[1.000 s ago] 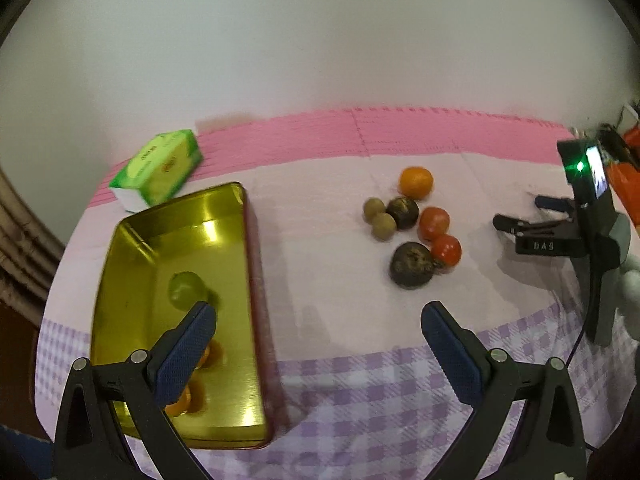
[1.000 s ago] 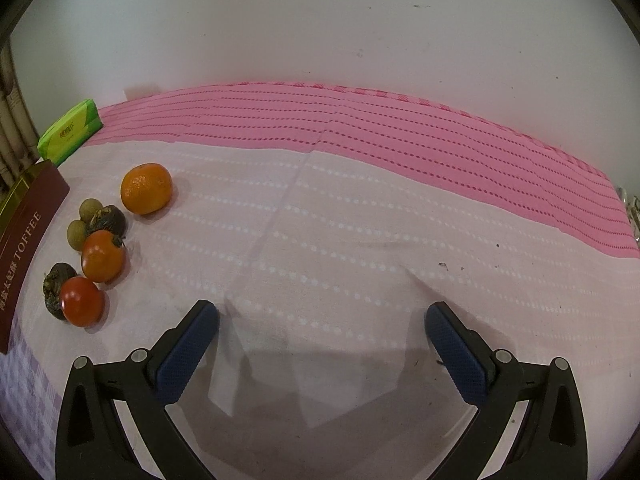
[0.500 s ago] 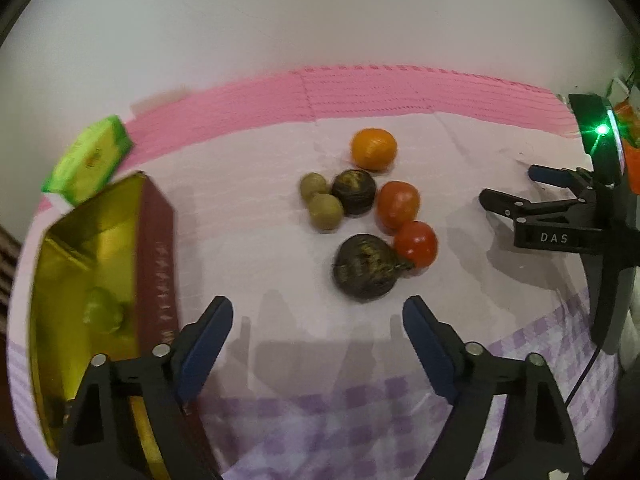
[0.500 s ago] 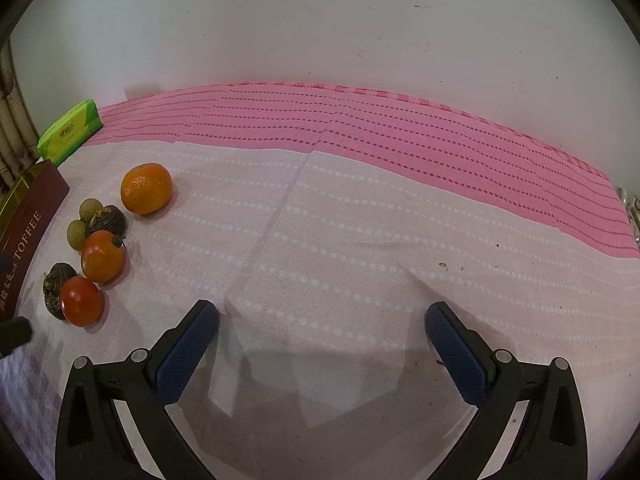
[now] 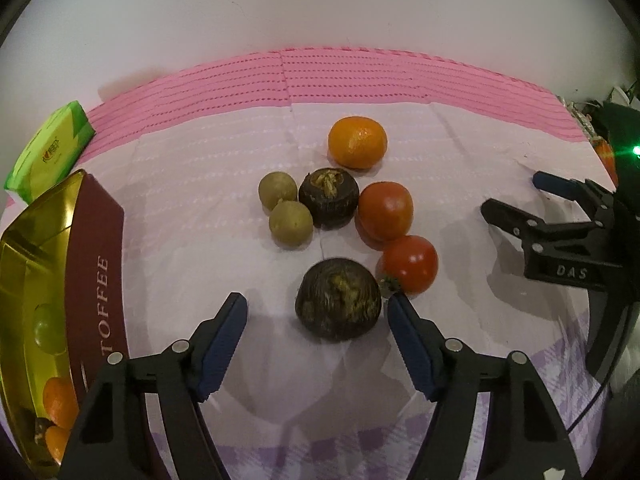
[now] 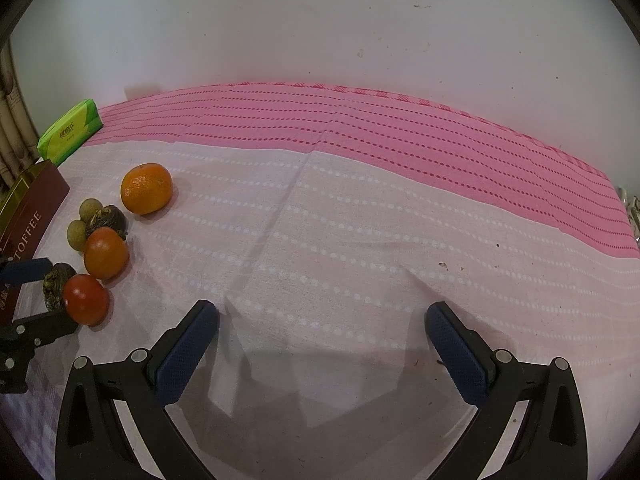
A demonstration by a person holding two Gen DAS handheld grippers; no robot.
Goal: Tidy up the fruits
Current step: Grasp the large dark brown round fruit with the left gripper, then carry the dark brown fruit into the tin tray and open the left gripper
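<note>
Loose fruits lie on the pink cloth: an orange (image 5: 357,142), two red tomatoes (image 5: 385,210) (image 5: 409,264), two small olive-green fruits (image 5: 290,223), and two dark brown fruits (image 5: 329,197) (image 5: 338,305). My left gripper (image 5: 316,308) is open, its fingertips either side of the nearer dark fruit without touching it. The gold toffee tin (image 5: 24,280) at left holds a green fruit and orange fruits. My right gripper (image 6: 322,318) is open and empty over bare cloth; it also shows in the left wrist view (image 5: 516,200). The fruit group shows at left in the right wrist view (image 6: 106,252).
A green tissue pack (image 5: 50,150) lies at the back left by the wall. The tin's maroon side reads TOFFEE (image 5: 102,304). A white wall stands behind the table. Dark clutter with a green light (image 5: 624,140) sits at the far right.
My left gripper has swung right from over the tin and moved forward to the fruit group, now straddling the nearer dark fruit. My right gripper has stayed still.
</note>
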